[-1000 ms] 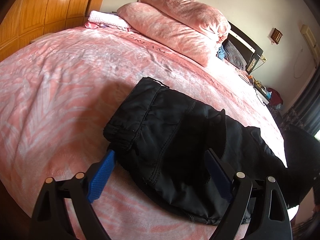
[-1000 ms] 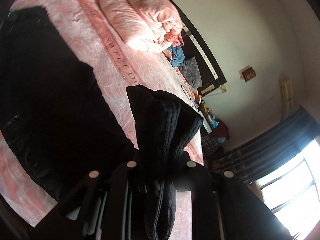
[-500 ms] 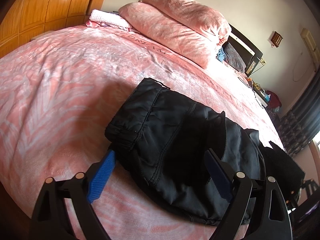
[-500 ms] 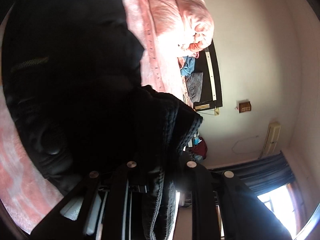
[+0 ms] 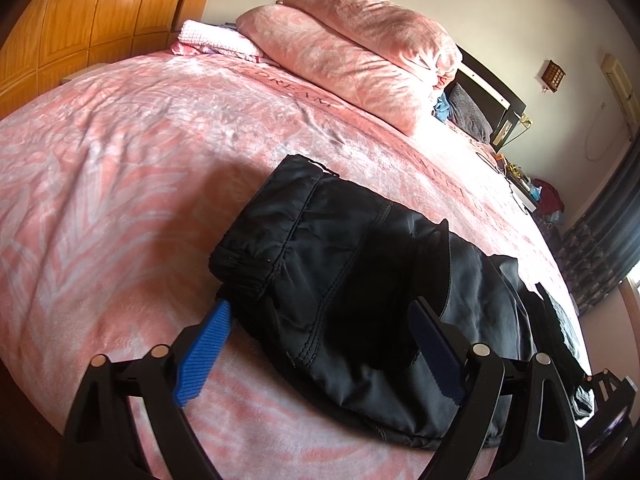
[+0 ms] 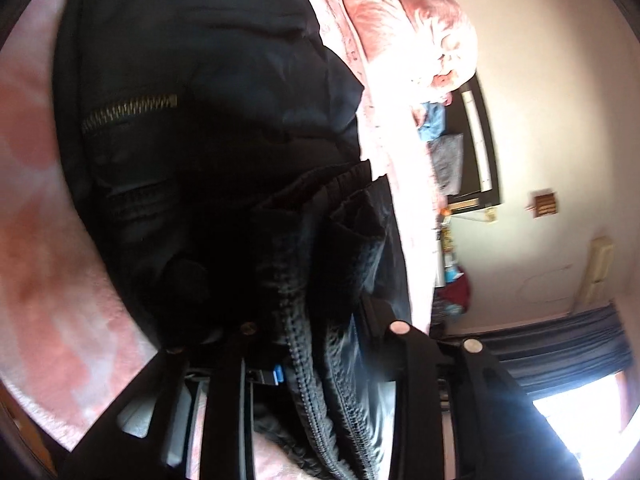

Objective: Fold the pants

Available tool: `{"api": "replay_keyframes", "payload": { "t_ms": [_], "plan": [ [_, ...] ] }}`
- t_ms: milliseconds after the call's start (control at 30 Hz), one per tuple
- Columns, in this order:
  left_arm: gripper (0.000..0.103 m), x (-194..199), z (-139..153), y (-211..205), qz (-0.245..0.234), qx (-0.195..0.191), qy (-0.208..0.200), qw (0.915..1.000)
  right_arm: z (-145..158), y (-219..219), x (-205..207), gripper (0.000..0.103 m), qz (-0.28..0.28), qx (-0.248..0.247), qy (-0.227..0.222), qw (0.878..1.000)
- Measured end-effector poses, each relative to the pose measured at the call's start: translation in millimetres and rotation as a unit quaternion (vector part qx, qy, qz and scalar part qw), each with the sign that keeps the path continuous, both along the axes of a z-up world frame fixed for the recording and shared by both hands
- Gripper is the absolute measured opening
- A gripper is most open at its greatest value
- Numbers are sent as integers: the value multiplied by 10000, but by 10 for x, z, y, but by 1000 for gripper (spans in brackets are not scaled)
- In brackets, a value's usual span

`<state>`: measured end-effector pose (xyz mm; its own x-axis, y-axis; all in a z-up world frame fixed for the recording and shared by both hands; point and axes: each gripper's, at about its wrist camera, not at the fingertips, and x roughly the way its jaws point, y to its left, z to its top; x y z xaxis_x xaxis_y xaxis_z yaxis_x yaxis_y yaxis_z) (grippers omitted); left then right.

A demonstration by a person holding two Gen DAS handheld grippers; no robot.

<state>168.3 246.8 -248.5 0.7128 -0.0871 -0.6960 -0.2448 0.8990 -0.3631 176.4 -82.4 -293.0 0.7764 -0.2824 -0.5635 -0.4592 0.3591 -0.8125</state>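
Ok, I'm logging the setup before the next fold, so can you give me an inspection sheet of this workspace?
Surface: bed under a pink patterned blanket.
Job's things: black pants folded over near the front edge; zipper pocket visible.
Clutter: rolled pink duvet and pink towel by the headboard.
Grippers: left gripper open, straddling the pants; right gripper has just been opening, pants fabric between its jaws.
Cables: wall cord.
Surroundings: wooden wardrobe, dark curtains, cluttered bedside table.
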Motion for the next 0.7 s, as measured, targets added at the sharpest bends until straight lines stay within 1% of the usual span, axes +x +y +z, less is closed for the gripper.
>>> {"api": "replay_keyframes", "payload": {
  "t_ms": [33, 67, 133, 167, 200, 233, 267, 300, 333, 400, 433, 500, 533, 633, 667, 700],
  "plan": [
    [90, -22, 2, 17, 23, 5, 5, 10000, 54, -24, -3, 34, -30, 116, 119, 9999],
    [90, -52, 2, 42, 40, 0, 6, 10000, 71, -13, -22, 47, -17, 243, 249, 9994],
    [90, -152, 0, 118, 63, -41, -16, 10000, 245, -35, -45, 55, -37, 666, 484, 9966],
    [90, -174, -1, 127, 64, -54, -32, 10000, 329, -40, -56, 63, -60, 900, 610, 9941],
    [90, -189, -3, 135, 66, -50, -40, 10000, 427, -31, -96, 70, -77, 1259, 851, 9884],
    [90, -197, -2, 145, 70, -56, -52, 9999, 528, -58, -87, 78, -162, 1685, 1119, 9792],
    [90, -201, 1, 147, 76, -80, -70, 9999, 642, -108, -41, 78, -312, 2200, 1388, 9651],
    [90, -205, -3, 156, 79, -99, -81, 9999, 729, -156, 23, 78, -484, 2615, 1584, 9509],
    [90, -207, -4, 158, 80, -115, -87, 9999, 780, -190, 70, 77, -597, 2851, 1647, 9424],
    [90, -213, -11, 163, 79, -148, -92, 9998, 836, -242, 206, 75, -893, 3268, 1724, 9249],
    [90, -220, -13, 169, 81, -162, -96, 9998, 836, -252, 275, 72, -997, 3389, 1800, 9180],
    [90, -222, -16, 178, 77, -172, -103, 9998, 770, -256, 395, 57, -1217, 3564, 2008, 9044],
    [90, -222, -17, 178, 78, -167, -102, 9998, 735, -267, 438, 49, -1289, 3685, 2177, 8945],
    [90, -234, -24, 191, 90, -203, -93, 9997, 721, -296, 515, 40, -1440, 3939, 2393, 8757],
    [90, -233, -27, 191, 101, -229, -82, 9997, 735, -314, 537, 33, -1463, 4010, 2441, 8708],
    [90, -236, -32, 201, 104, -248, -80, 9996, 731, -332, 523, 27, -1487, 4123, 2528, 8626]
  ]
}}
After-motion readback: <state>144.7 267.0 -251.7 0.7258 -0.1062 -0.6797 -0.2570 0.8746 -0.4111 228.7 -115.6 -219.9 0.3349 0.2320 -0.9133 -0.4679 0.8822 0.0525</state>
